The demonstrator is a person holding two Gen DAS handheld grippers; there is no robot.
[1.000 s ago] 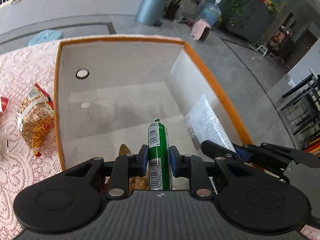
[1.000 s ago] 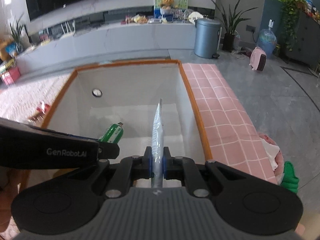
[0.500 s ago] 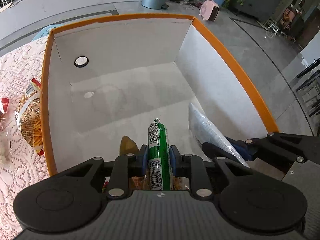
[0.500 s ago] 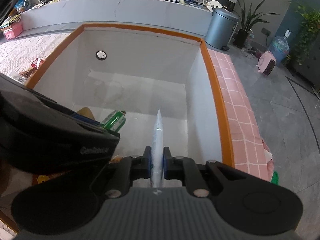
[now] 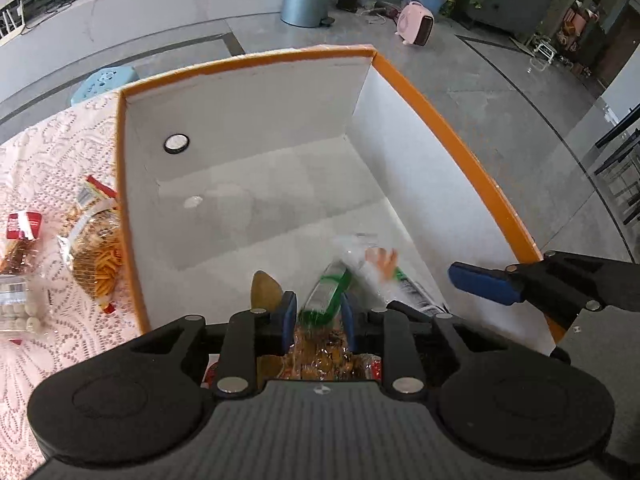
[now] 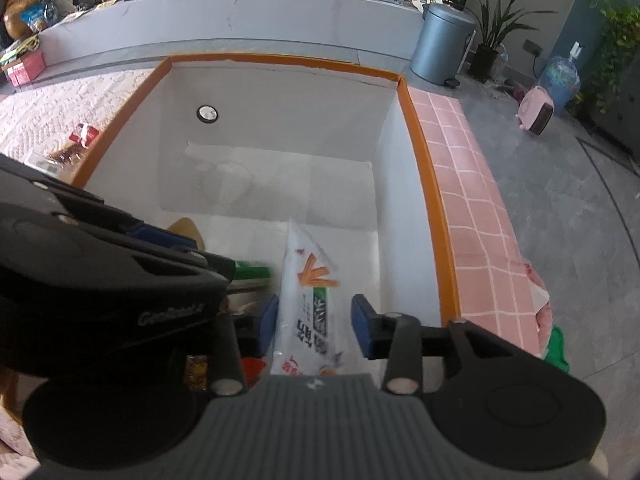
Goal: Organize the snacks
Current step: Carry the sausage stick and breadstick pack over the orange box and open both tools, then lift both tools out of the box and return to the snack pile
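Observation:
A white box with an orange rim [image 5: 440, 128] [image 6: 424, 160] fills both views. My left gripper [image 5: 318, 320] hangs over its near end, jaws opening. The green sausage tube [image 5: 326, 296] lies blurred and tilted between them, loose from the pads; in the right wrist view its green end [image 6: 252, 271] shows behind the left gripper [image 6: 120, 272]. My right gripper [image 6: 315, 326] is opening too. The white snack packet [image 6: 308, 280] [image 5: 384, 276] lies slack between its fingers, touching neither pad. A blue fingertip [image 5: 484, 282] of the right gripper shows at the box's right wall.
Snack bags [image 5: 320, 356] and a brown piece [image 5: 266, 290] lie in the box's near end. Left of the box, on the lace cloth [image 5: 48, 152], are a bag of orange sticks [image 5: 96, 256], a red-labelled packet [image 5: 22, 228] and a clear packet [image 5: 16, 304]. Pink tiled cloth [image 6: 480, 200] flanks the right.
Both grippers have opened. The green tube, held upright before, now tilts right and slips free. The white packet, held edge-on before, has flopped open between the right fingers.

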